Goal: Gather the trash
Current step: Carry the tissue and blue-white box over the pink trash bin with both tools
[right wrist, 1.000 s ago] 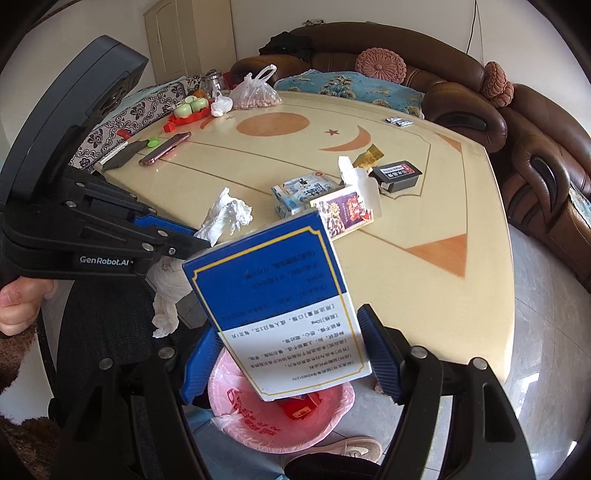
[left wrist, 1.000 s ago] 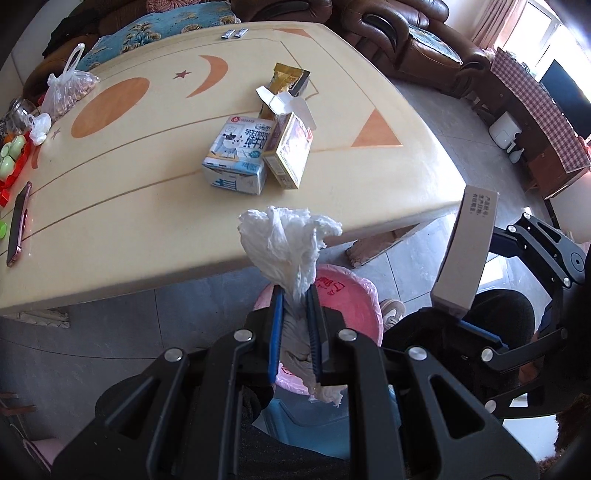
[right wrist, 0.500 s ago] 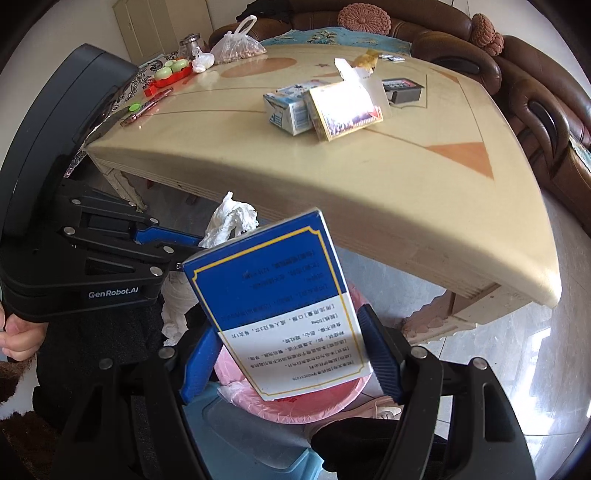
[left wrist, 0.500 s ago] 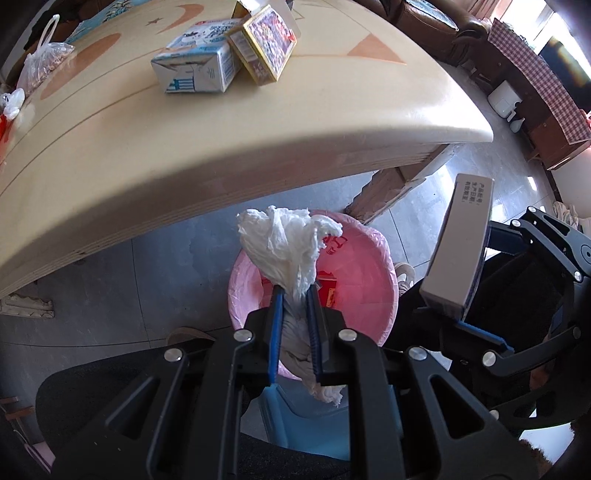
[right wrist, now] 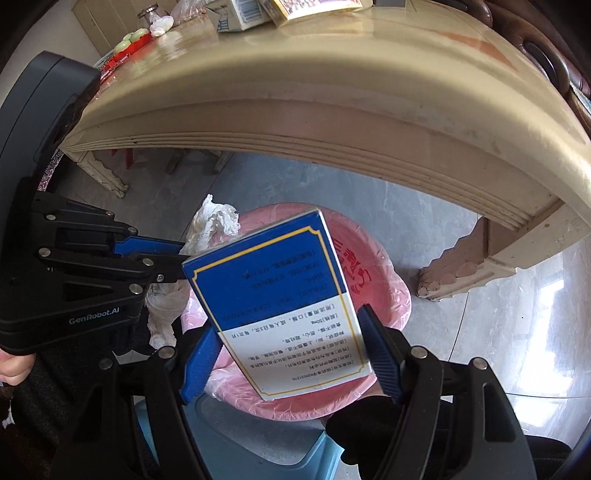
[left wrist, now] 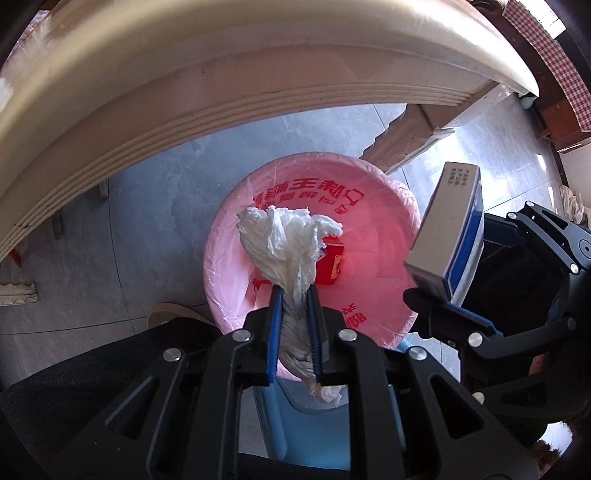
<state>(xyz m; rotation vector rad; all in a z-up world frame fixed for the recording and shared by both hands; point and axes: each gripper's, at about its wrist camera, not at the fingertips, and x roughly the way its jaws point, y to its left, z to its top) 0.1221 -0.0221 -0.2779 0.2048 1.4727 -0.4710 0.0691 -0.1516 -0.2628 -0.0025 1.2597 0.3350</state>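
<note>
My left gripper (left wrist: pixel 293 291) points straight down, shut on a crumpled white tissue (left wrist: pixel 288 236) that hangs over the mouth of a pink-lined trash bin (left wrist: pixel 369 221). A red packet (left wrist: pixel 332 266) lies inside the bin. At the bin's right rim my right gripper (left wrist: pixel 458 266) is shut on a blue and white carton (left wrist: pixel 450 229). In the right wrist view the right gripper (right wrist: pixel 288 321) clamps the carton (right wrist: pixel 273 280) by its edges, tilted above the bin (right wrist: pixel 369 266). There the left gripper (right wrist: pixel 177 254) and its tissue (right wrist: pixel 214 221) are just to the left.
The cream table's thick edge (right wrist: pixel 332 122) overhangs close above and beyond the bin, with a carved leg (right wrist: pixel 461 266) to the right. Cartons (right wrist: pixel 240 14) stand on the tabletop. A light blue stool (right wrist: pixel 229 443) sits under the bin. A hand (right wrist: pixel 11 365) holds the left gripper.
Both grippers have sunk from above the tabletop to below its edge and now hang over the pink bin. Each keeps its hold, on the tissue and on the carton.
</note>
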